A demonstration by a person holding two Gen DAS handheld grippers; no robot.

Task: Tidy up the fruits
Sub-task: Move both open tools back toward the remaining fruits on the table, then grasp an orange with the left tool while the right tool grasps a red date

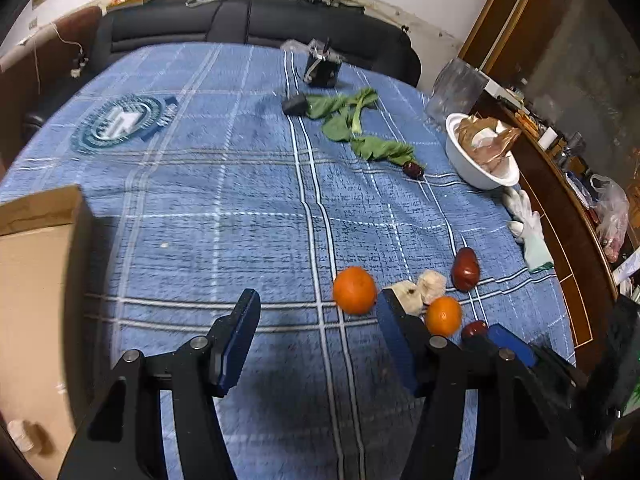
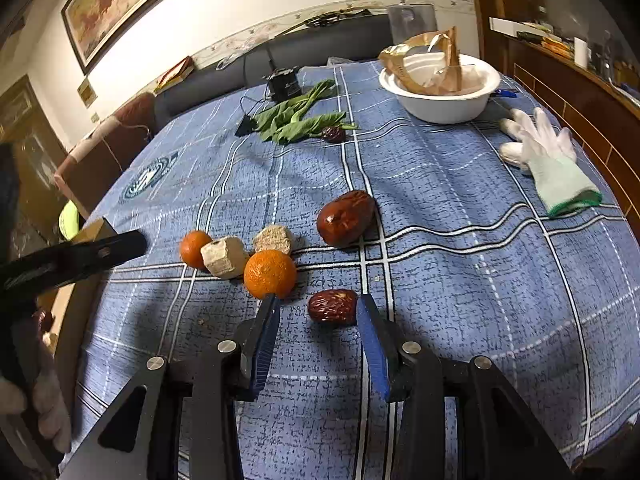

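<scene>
- Your right gripper (image 2: 318,322) has its fingers spread either side of a small wrinkled date (image 2: 333,306) on the blue checked surface (image 2: 460,280), pads not pressing it.
- Your left gripper (image 1: 316,328) is spread and empty, near an orange (image 1: 355,290).
- A second orange (image 2: 270,274) lies just beside the date.

The table is covered by a blue plaid cloth (image 2: 460,208) with a soft, matt, faintly fuzzy weave, and on it the two oranges (image 2: 270,274) show dimpled, slightly shiny peel while the large red date (image 2: 345,218) is glossy and the small date (image 2: 333,306) is wrinkled. The pale blocks (image 2: 224,257) look dry and crumbly, the leafy greens (image 2: 298,120) matt. The bowl (image 2: 440,104) is smooth white plastic or glazed ware holding crinkled glossy wrapping, the glove (image 2: 548,160) is knitted cloth, and the box (image 1: 36,280) is matt brown cardboard.
</scene>
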